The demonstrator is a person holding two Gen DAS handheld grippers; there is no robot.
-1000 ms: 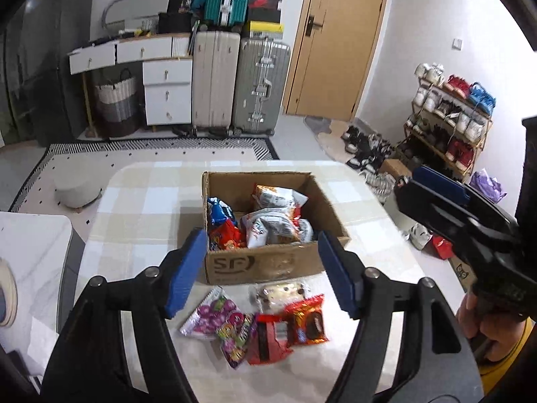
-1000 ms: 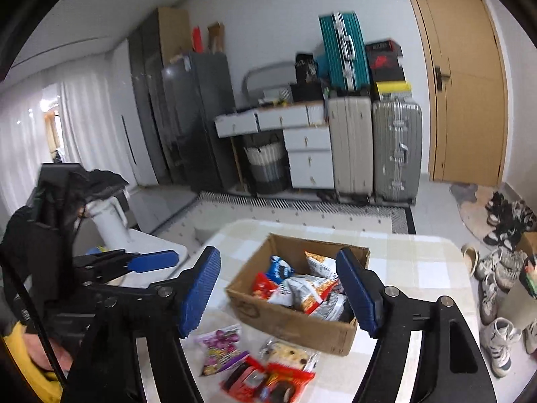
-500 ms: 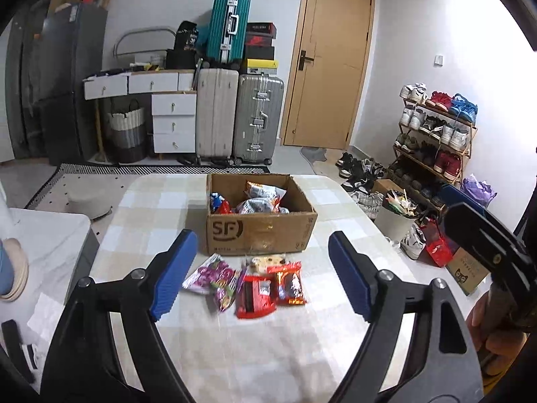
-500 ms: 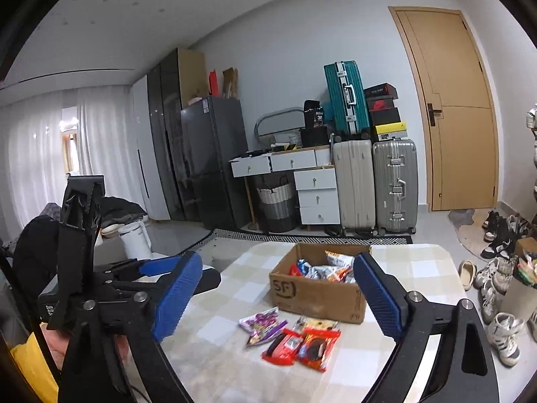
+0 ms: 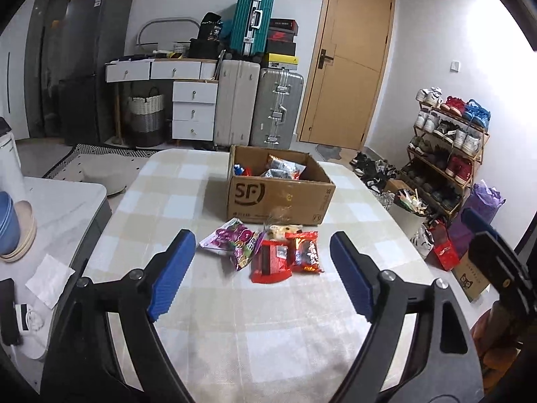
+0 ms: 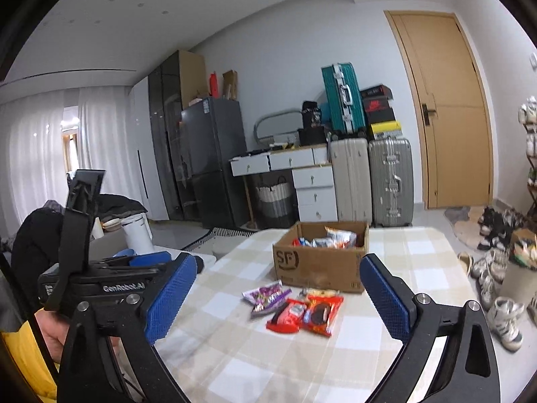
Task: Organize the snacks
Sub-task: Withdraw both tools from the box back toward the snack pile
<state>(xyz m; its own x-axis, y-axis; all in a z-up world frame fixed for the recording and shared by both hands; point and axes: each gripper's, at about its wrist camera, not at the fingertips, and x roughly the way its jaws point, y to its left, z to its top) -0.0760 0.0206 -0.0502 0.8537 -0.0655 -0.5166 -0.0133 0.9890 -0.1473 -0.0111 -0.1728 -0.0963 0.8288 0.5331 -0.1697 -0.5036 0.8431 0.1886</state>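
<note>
So the loose snacks are sitting in a little cluster on the checked bench (image 5: 275, 329), right in front of the cardboard box (image 5: 278, 198): a purple packet (image 5: 231, 238) at about 9 o'clock of the bunch, a red packet (image 5: 270, 263) and a red cookie pack (image 5: 306, 252) side by side and touching, plus a pale clear-wrapped snack (image 5: 280, 230) tucked just against the box's front wall. The box itself is sitting open at 12 o'clock from the pile, with more bagged snacks (image 5: 280, 168) lying inside it.

The left gripper (image 5: 263, 275) is hovering over the near part of the bench, its fingers spread and having just been opening, nothing between them, well apart from the pile. The right gripper (image 6: 278, 299) is doing the same off at 3 o'clock, fingers spread very wide after opening up, also gripping nothing.

Way back at 12 o'clock, suitcases (image 5: 258, 107) are standing against the wall beside a wooden door (image 5: 345, 77).
</note>
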